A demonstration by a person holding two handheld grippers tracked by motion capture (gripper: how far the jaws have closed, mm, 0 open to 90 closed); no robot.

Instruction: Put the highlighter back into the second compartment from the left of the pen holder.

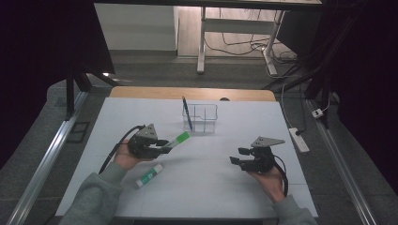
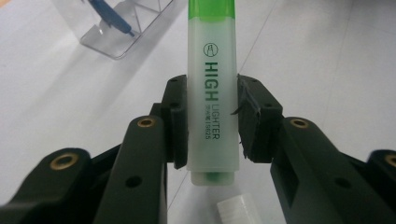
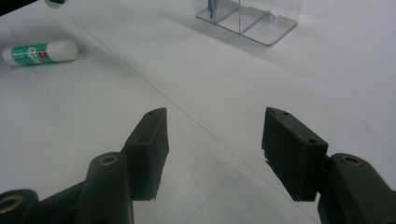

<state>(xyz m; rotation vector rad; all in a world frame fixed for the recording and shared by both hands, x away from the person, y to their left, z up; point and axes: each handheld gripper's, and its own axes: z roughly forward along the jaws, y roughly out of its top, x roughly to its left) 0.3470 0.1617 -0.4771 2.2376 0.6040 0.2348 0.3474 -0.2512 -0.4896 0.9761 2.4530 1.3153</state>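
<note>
White tabletop (image 1: 202, 187), dim room behind, and the action is on the left. Left gripper (image 2: 211, 116) is pinching the green highlighter (image 2: 211, 88) across its barrel, both pads pressed on it, cap end pointing toward the clear organizer (image 1: 200, 118). That holder stands just beyond the highlighter's tip, with a blue pen (image 1: 187, 112) already upright in its left compartment. Right gripper (image 3: 212, 140) waits well to the organizer's near right, jaws spread, nothing between them. A glue stick (image 1: 149, 175) lies on the table nearer the person than the organizer. Looks like the carry step: next, lift, tip the highlighter upright over a free compartment, then release.
</note>
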